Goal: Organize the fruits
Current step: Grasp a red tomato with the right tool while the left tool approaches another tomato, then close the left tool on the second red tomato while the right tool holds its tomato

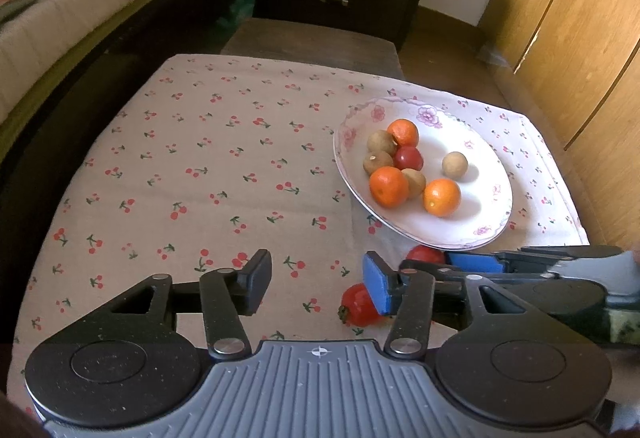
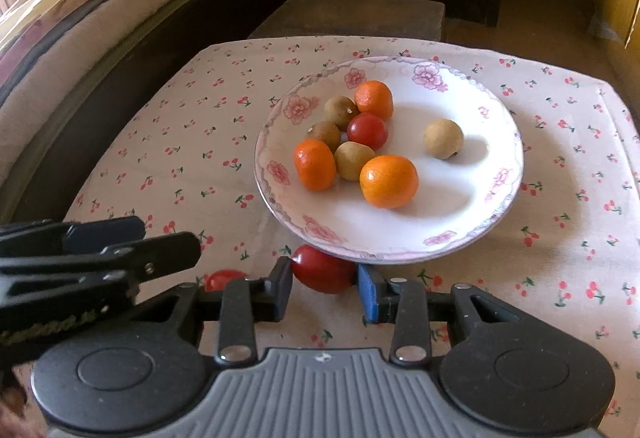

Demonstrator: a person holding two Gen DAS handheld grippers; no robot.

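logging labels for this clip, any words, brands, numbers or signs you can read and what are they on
None can be read.
Left gripper: pale lettering along its body in the right wrist view, too blurred to read.
Each gripper's grey base: a small round emblem, no letters.
Plate and tablecloth: only flowers and cherries.

From my left wrist camera the second tomato (image 1: 427,254) is half hidden behind the right gripper (image 1: 476,262); I cannot tell whether it touches the plate (image 1: 496,234); in the right view the other tomato (image 2: 224,279) peeks out behind the finger linkage, mostly covered; the left gripper (image 2: 100,258) is blurred and cut by the edge.
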